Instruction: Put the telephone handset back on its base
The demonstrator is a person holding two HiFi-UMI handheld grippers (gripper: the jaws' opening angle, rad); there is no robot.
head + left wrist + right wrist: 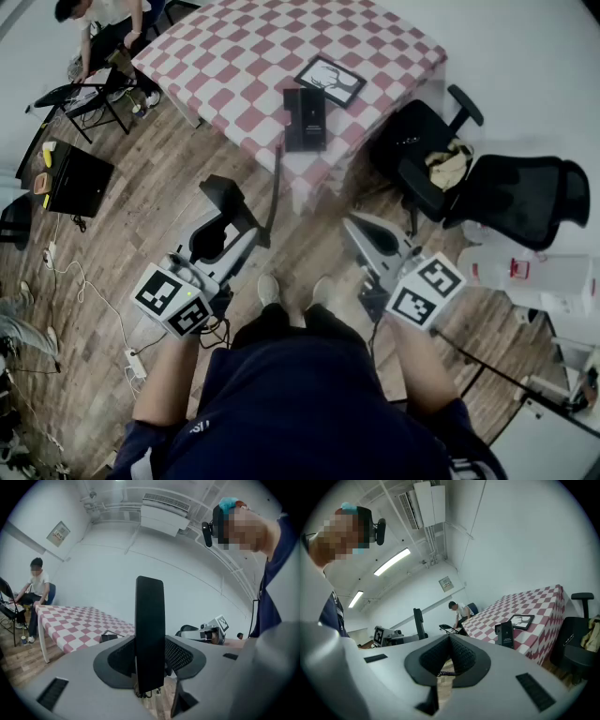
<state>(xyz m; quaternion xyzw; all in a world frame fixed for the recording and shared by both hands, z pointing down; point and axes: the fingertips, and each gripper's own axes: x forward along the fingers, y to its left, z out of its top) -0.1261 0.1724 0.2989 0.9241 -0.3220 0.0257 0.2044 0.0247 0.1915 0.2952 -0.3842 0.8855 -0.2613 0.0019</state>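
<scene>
Item 1, nearest: left gripper (150,660), jaws clamped on the telephone handset (150,620). The handset is a black slab standing upright between the pads, carried over the wooden floor (141,216).

Item 2, beside it to the right: right gripper (449,656), jaws together, nothing between them.

Item 3: a thin dark line (277,187) running from the handset toward the table edge. This is probably the cord, though the head view is too coarse to be sure.

Item 4, farther: table (253,56) with a red-checked cloth, bearing the telephone base (305,117) near its near edge. A picture frame (330,80) lies just beyond the base.

Item 5, right: a black office chair (511,197).

Status: carry step. The handset is gripped but well apart from the base. The next move likely calls for closing on the table, laying the handset flat along the cradle, then releasing.
</scene>
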